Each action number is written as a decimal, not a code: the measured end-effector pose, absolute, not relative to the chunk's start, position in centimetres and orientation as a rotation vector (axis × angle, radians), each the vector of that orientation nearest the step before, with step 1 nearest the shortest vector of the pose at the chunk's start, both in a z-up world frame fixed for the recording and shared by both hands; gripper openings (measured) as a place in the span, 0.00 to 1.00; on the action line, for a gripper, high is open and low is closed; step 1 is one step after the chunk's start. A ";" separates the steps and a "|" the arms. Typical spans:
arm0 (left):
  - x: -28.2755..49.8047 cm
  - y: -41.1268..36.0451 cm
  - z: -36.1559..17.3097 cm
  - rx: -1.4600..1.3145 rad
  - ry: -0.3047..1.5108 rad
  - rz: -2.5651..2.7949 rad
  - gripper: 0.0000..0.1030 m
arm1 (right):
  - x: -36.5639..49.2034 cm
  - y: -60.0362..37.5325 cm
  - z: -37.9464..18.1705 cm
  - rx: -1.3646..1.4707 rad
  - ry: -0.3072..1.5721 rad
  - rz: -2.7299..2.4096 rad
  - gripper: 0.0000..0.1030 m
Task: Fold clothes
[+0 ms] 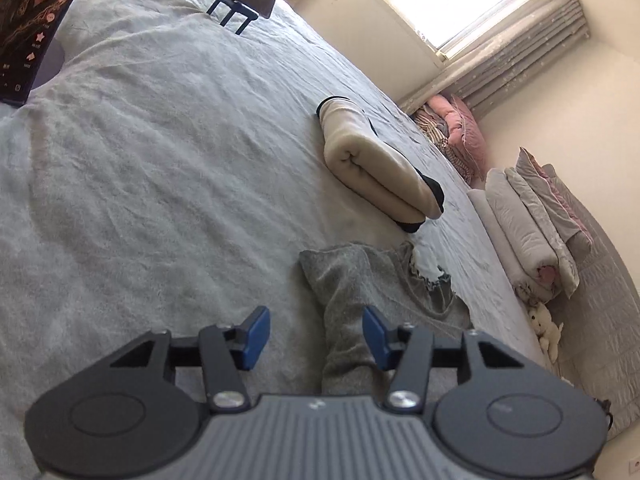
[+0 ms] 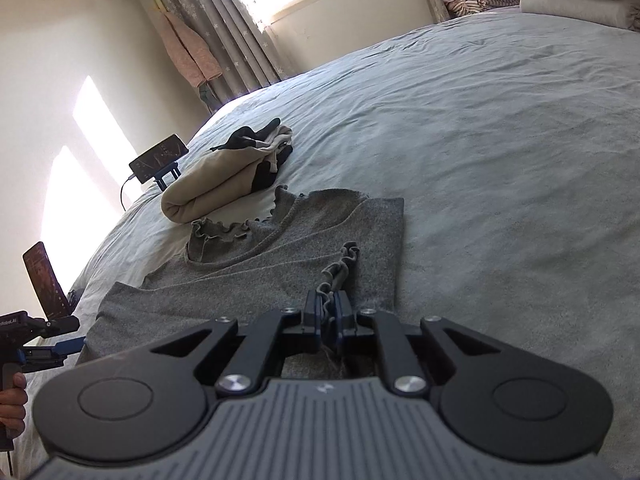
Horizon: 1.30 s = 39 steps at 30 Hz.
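Grey top (image 2: 280,264) lies spread on the bed (image 2: 500,140), centre of the right view. Right hand-held gripper (image 2: 328,312) pinches its ruffled cuff (image 2: 340,268); left hand-held gripper (image 1: 316,336) gapes wide, empty, over grey fabric.

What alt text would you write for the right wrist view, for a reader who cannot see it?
The right gripper is shut on the frilled cuff of a grey knit top lying partly folded on a pale bed sheet. Beyond the top sits a folded beige garment, with a phone on a stand near the bed's edge.
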<state>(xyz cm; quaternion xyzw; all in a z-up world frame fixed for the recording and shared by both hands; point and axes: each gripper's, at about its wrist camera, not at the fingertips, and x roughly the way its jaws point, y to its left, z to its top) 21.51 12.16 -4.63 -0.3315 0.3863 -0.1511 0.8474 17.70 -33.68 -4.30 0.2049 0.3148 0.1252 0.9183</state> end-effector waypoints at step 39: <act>17.0 7.7 -4.6 -0.301 0.830 -0.397 0.10 | 15.5 -31.1 -2.1 0.343 0.590 0.251 0.39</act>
